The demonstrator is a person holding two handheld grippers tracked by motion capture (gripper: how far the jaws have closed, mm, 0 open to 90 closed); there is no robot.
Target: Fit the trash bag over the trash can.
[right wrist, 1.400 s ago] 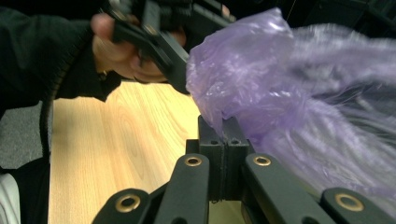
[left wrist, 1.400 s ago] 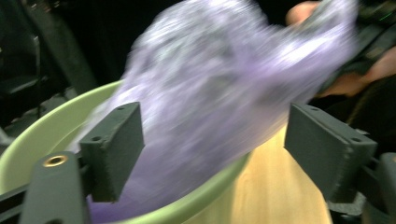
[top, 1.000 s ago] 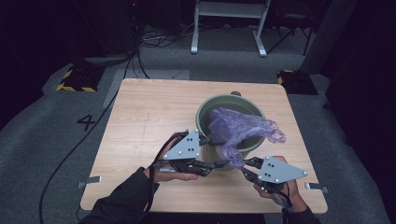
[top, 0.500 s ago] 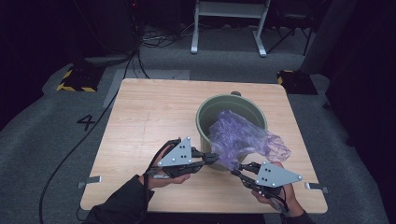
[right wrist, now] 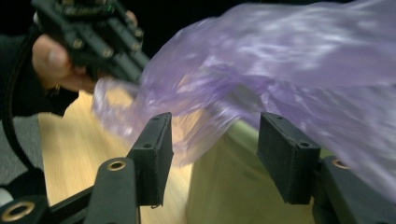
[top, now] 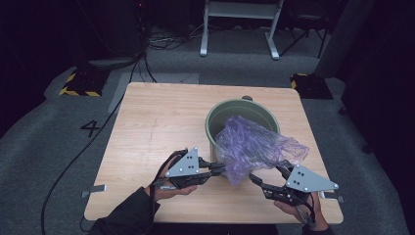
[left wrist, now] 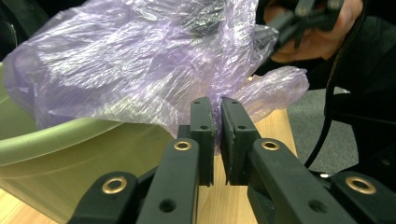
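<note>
Left gripper [left wrist: 217,126] pinching purple bag [left wrist: 140,70]

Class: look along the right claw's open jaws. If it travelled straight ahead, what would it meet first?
Probably the purple bag, hanging just ahead of the right claw, then the green bin behind; depth is uncertain.

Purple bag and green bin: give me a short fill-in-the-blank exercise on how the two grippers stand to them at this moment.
1. The left gripper has its jaws shut on a fold of the purple ____.
2. The right gripper has its jaws ____, with nothing pinched between the pads.
3. The purple bag spills over the near rim of the ____ bin.
4. The bin stands on a ____ table.

Missing words: bag; open; green; wooden
</note>
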